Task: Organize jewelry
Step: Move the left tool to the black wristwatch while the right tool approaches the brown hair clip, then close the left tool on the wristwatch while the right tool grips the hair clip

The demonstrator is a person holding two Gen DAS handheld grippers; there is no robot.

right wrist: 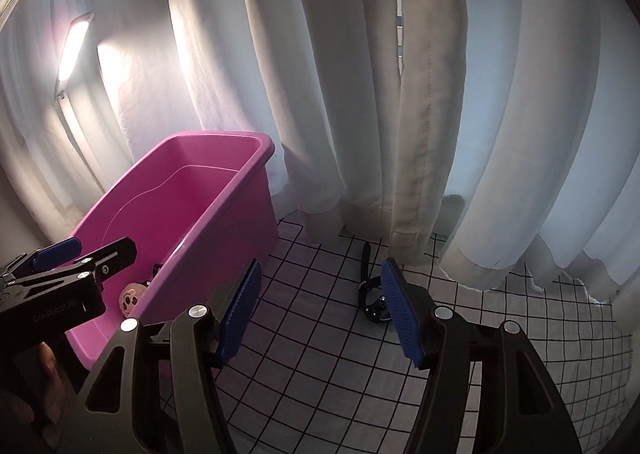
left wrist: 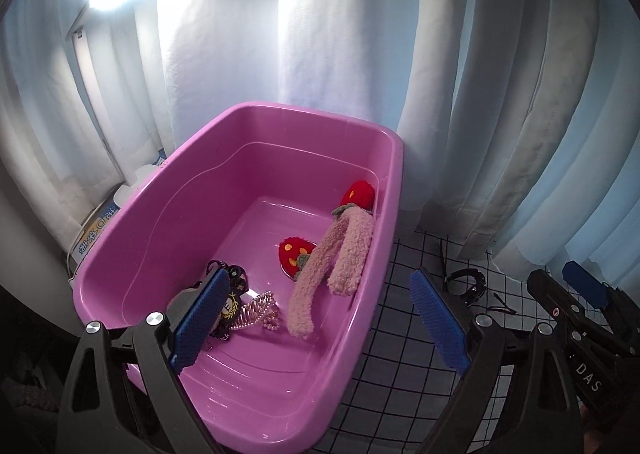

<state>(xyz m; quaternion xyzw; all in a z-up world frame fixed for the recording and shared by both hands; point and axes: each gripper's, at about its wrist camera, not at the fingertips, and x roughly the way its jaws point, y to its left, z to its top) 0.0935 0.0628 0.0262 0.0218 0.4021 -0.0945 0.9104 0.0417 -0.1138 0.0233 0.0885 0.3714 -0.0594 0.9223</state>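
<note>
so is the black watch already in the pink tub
No, the black watch lies on the checked cloth outside the pink tub.

Left tool (left wrist: 316,318) tilted downward, jaws apart, empty, right tool (right wrist: 320,310) likewise, jaws spread

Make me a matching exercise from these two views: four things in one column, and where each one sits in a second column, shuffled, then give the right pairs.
Things
1. pink fluffy plush band
2. black strapped watch
3. pearl-studded hair claw
4. open right gripper

Places
A. on the checked cloth, outside the tub
B. on the floor of the pink plastic tub, beside the left gripper's blue finger pad
C. draped from the tub's right wall down to its floor
D. above the checked cloth, beside the tub

Pairs: 1-C, 2-A, 3-B, 4-D
</note>
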